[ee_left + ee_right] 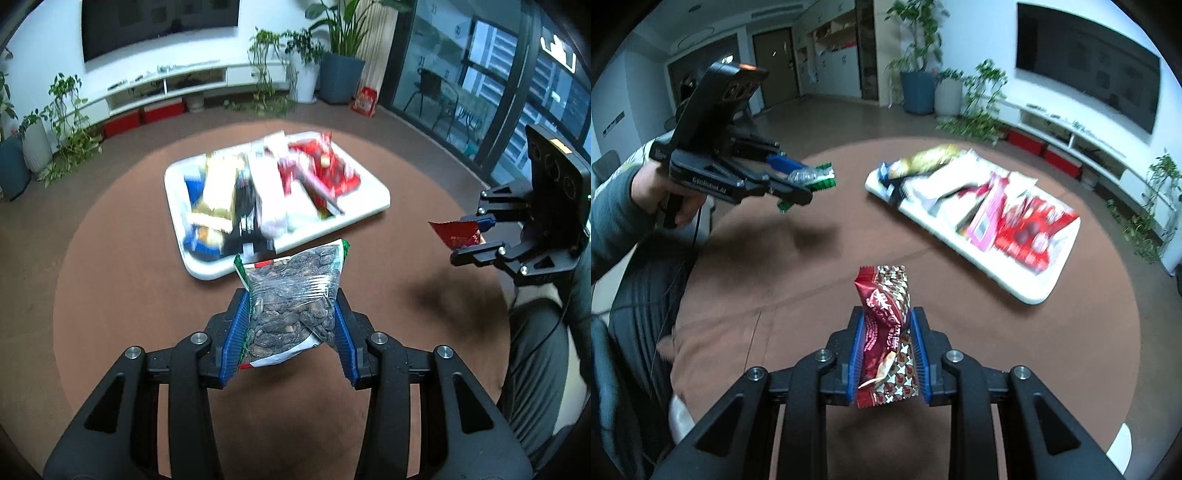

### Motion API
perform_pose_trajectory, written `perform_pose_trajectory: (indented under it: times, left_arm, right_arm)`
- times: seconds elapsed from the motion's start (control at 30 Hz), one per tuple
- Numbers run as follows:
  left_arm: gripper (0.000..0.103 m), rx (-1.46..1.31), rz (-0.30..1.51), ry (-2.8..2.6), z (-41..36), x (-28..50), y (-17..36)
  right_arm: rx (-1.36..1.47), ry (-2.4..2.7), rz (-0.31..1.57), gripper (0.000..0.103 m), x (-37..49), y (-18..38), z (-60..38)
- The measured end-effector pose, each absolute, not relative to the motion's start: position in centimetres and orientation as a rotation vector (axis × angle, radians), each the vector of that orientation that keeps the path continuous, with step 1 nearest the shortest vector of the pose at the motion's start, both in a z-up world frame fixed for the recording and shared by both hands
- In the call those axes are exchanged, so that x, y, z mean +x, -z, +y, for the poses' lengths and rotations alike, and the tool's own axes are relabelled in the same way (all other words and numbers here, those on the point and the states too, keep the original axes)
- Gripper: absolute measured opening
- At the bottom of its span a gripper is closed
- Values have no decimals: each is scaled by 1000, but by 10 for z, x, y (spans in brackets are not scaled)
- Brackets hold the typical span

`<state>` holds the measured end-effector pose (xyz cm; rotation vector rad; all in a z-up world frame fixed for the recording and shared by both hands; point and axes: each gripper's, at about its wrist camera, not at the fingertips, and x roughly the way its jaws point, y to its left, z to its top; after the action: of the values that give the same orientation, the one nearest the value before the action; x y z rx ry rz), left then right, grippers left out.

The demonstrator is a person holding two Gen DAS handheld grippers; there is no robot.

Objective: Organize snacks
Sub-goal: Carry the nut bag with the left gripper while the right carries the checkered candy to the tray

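Note:
My left gripper (291, 314) is shut on a clear bag of dark seeds (291, 295) with green and red trim, held above the brown round table. It also shows in the right wrist view (809, 181), holding the bag (812, 176). My right gripper (886, 325) is shut on a dark red snack packet (886, 325) with a star pattern. It shows at the right of the left wrist view (469, 236) with the red packet (456, 232). A white tray (369, 206) piled with several snack packs lies beyond both grippers; it also shows in the right wrist view (1034, 291).
The brown round table (110, 277) carries the tray. The person's legs (535, 369) are at the table's near edge. Potted plants (340, 55), a white TV shelf (166, 85) and glass doors (480, 92) lie beyond the table.

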<state>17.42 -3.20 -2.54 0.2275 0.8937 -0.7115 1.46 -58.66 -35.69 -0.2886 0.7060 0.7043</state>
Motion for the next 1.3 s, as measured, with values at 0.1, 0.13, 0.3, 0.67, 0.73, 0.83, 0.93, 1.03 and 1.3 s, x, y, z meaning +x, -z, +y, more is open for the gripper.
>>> perform_pose_trajectory:
  times: [0.1,0.13,0.3,0.67,0.73,0.83,0.93,1.03,1.3]
  left_arm:
    - [41,200,856,709,-38,194,5]
    - [41,193,847,705,-39,200,-1]
    - [41,155,816,684,-44,238,-25]
    - [41,154,819,596,-70,298,-4]
    - [41,149,828,569,-74,307,8]
    - [41,139,844,531,-78,321,25]
    - [41,135,857,509,-80,330,40]
    - [41,139,869,490,-85,338,56]
    - [42,141,869,458,-106,354,80]
  right_arm:
    - [-254,-680,650,26,28,335,-585]
    - [-247,-669,635,26,32,329,-584]
    - [-176,-606,566,26,69,294,-583]
    - [-88,-378,598,26,162,294,-568]
    - [-74,-339,631,26,179,307,-565]
    - [-70,-292,663,26,197,325,-564]
    - [-82,-244,683,26,209,339,-563]
    - [-88,-223,691,26,217,348,-563]
    - [-137,-190,695,26,232,362,-551]
